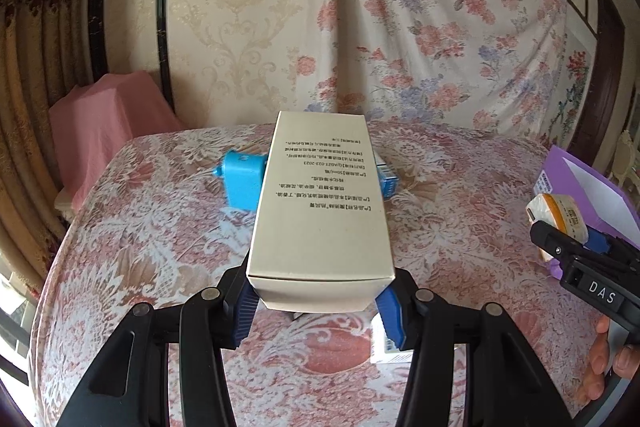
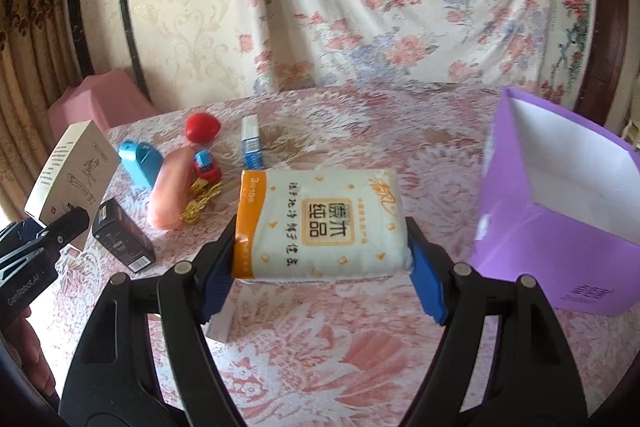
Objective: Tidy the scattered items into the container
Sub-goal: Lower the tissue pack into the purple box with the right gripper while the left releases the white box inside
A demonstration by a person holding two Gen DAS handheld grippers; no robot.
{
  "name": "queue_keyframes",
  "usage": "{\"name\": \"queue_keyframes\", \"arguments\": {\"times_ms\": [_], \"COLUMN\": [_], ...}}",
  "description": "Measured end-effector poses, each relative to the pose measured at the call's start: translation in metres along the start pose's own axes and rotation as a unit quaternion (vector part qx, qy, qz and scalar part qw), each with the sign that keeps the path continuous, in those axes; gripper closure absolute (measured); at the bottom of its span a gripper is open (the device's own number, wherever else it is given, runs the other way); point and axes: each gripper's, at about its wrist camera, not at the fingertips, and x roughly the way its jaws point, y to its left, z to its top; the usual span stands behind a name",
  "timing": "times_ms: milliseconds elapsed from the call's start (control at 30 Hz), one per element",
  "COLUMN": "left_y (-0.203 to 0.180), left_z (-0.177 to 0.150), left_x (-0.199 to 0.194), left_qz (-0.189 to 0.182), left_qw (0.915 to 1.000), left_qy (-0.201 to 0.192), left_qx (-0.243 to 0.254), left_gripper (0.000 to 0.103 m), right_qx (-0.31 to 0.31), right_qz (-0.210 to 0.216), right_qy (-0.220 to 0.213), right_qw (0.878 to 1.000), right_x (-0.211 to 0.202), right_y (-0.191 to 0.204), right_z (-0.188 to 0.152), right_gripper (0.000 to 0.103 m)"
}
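My left gripper (image 1: 320,287) is shut on a cream carton (image 1: 320,211) with printed text and holds it above the table. The same carton (image 2: 72,175) shows at the far left of the right wrist view. My right gripper (image 2: 320,255) is shut on an orange-and-white tissue pack (image 2: 320,223), lifted just left of the open purple container (image 2: 560,247). The container's inside is white, and nothing shows in the part I can see. In the left wrist view the container (image 1: 600,199) stands at the right edge, behind the tissue pack (image 1: 560,215).
On the floral tablecloth (image 2: 320,367) lie a black box (image 2: 122,237), a blue case (image 2: 142,159), a pink case (image 2: 170,191), a red toy car (image 2: 206,167), a gold chain (image 2: 202,201), a red ball (image 2: 202,127) and a blue-white box (image 2: 251,143). A white box (image 1: 390,347) lies under the grippers.
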Motion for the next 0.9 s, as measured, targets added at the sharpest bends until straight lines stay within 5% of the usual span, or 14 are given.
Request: {"name": "queue_keyframes", "arguments": {"times_ms": [533,900], "left_y": [-0.115,-0.169], "left_z": [0.022,0.025], "left_x": [-0.003,0.000], "left_qz": [-0.108,-0.138], "left_qw": [0.9902,0.9836], "left_qy": [-0.015,-0.016], "left_qx": [0.087,0.116], "left_gripper": [0.052,0.052], "right_qx": [0.057,0.073], "right_qz": [-0.104,-0.160], "right_qy": [-0.043,-0.051], "right_qw": [0.992,0.983], "right_x": [-0.059,-0.073], "right_y": [-0.071,-0.114], "right_z": [0.008,0.009], "right_gripper": [0.026,0.026]}}
